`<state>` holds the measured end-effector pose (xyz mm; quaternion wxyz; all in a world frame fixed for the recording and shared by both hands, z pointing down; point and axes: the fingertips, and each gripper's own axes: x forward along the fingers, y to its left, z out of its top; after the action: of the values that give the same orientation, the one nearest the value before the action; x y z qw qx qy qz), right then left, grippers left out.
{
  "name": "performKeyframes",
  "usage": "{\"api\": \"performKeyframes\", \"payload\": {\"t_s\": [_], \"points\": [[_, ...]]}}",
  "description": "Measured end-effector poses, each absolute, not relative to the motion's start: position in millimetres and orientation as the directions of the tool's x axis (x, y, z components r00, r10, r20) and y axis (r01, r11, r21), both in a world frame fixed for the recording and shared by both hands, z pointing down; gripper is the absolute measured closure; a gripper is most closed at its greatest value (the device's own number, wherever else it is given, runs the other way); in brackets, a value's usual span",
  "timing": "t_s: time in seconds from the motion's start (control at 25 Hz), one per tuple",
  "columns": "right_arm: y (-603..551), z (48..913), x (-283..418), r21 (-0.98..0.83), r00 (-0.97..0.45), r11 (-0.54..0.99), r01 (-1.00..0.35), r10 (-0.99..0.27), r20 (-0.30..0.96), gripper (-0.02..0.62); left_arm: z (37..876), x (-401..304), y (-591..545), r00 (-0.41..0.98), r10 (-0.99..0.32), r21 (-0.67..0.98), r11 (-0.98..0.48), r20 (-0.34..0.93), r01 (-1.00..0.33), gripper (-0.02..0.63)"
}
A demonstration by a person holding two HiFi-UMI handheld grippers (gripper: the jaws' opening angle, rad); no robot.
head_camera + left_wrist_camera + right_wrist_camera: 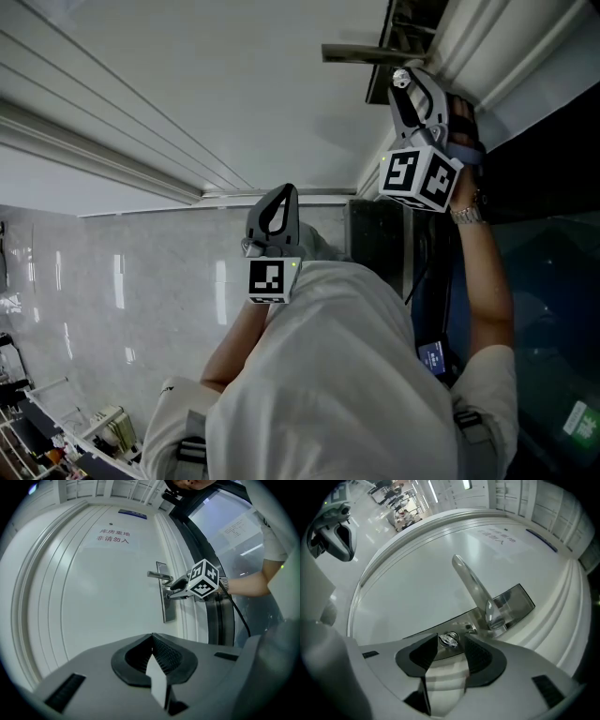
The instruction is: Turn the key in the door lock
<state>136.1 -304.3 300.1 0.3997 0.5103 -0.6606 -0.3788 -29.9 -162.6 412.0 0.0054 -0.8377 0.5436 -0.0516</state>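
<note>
A white door [93, 588] carries a steel lock plate [513, 603] with a lever handle [471, 585]. A small silver key [449, 640] sticks out of the plate below the handle. My right gripper [451, 644] is at the lock, open, with the key in the gap between its jaw tips and neither pad pressing on it. In the head view the right gripper [405, 77] reaches up beside the handle [361, 53]. My left gripper [151, 635] hangs back from the door, level, shut on nothing, and in the head view this left gripper [282, 192] sits low in the middle.
A dark frame and glass panel [225, 531] run along the door's right side. A red-lettered notice [112, 535] is on the door above the handle. A black cable [239, 616] trails from the right gripper. Polished floor [94, 281] lies to the left.
</note>
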Motion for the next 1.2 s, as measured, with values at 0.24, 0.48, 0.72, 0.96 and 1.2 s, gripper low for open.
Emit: {"api": "performKeyframes", "payload": {"t_s": [0.24, 0.48, 0.72, 0.96, 1.2], "points": [[-303.9, 305.4, 131.9, 0.926, -0.130, 0.150, -0.347, -0.985, 0.110, 0.483, 409.3, -29.9, -163.1, 0.402, -0.913, -0.061, -0.406, 0.069, -0.912, 0.597], [-306.3, 305.7, 129.4, 0.941, -0.122, 0.139, -0.309, -0.987, 0.106, 0.490, 411.1, -26.7, -163.0, 0.406, -0.911, -0.058, -0.410, 0.071, -0.910, 0.597], [-304.8, 305.5, 130.7, 0.930, -0.118, 0.125, -0.345, -0.989, 0.089, 0.512, 409.9, -22.5, -163.3, 0.416, -0.906, -0.064, -0.421, 0.074, -0.905, 0.597], [-305.4, 304.9, 133.1, 0.901, -0.108, 0.094, -0.423, -0.993, 0.053, 0.578, 411.0, -25.8, -163.9, 0.404, -0.911, -0.067, -0.409, 0.079, -0.910, 0.597], [-307.1, 302.7, 135.0, 0.835, -0.110, 0.098, -0.542, -0.993, 0.045, 0.578, 411.4, -26.4, -165.6, 0.402, -0.912, -0.071, -0.407, 0.082, -0.911, 0.597]]}}
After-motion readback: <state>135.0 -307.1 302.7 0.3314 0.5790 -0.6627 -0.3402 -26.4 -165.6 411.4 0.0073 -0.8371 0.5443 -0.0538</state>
